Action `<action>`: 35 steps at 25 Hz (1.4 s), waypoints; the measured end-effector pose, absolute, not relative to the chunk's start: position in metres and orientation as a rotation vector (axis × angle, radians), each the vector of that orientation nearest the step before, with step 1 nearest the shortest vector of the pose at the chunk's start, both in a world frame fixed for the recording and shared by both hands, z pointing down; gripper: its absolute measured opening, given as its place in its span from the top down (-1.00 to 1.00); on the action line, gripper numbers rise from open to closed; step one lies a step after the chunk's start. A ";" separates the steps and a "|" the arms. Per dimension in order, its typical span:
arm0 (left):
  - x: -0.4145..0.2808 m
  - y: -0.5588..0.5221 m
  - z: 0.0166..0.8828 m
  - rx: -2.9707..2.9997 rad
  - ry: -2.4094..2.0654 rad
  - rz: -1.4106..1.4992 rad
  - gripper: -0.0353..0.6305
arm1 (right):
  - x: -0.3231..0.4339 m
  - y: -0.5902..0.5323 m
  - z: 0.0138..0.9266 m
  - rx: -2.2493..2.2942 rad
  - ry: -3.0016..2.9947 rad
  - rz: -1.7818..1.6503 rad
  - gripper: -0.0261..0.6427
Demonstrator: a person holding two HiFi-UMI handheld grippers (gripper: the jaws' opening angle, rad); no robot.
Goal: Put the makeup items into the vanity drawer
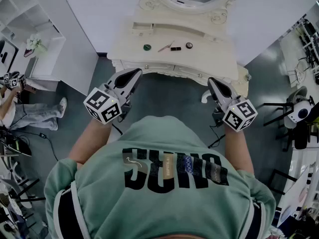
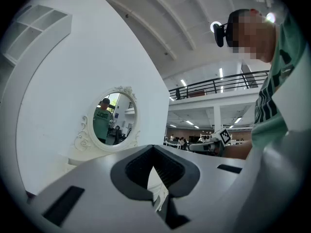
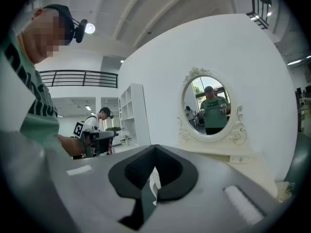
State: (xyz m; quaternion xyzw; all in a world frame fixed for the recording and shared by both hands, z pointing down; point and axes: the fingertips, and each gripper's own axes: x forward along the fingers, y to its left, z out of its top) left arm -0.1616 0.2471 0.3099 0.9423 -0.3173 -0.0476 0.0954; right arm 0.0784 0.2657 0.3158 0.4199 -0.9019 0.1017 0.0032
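Ahead of both tools, on the pale vanity top [image 1: 214, 61], the makeup items lie in a short row that runs left to right: a green round pot [image 1: 147, 47], a slim pink stick [image 1: 165, 47] lying slantwise with its far end towards the right, a short dark tube [image 1: 175, 48] and a round dark compact [image 1: 189, 45]. Between that row and the person runs the drawer front [image 1: 164, 69], which looks closed, so nothing is in the drawer yet.

Both tools hang above the floor just short of the vanity's front edge, tips pointing at it. Seen down its own jaws, the left gripper [image 1: 136, 72] has them pressed together with nothing between them, and the right gripper [image 1: 211, 80] shows the same, pads together and empty.

By my reading the row sits between the two tools. The green pot lies nearest the left one and the compact nearest the right one, each further in over the tabletop, beyond the drawer front. The drawer probably has to be pulled out first, and the left tool stands a little closer to its face
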 end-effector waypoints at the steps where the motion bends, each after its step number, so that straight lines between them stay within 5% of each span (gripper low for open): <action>1: -0.160 0.248 0.310 2.793 -0.942 -0.141 0.88 | 0.080 0.266 0.315 1.316 -2.829 0.317 0.90; 35: -0.017 0.221 0.314 2.804 -0.950 -0.070 0.88 | 0.198 0.241 0.334 1.232 -2.848 0.315 0.89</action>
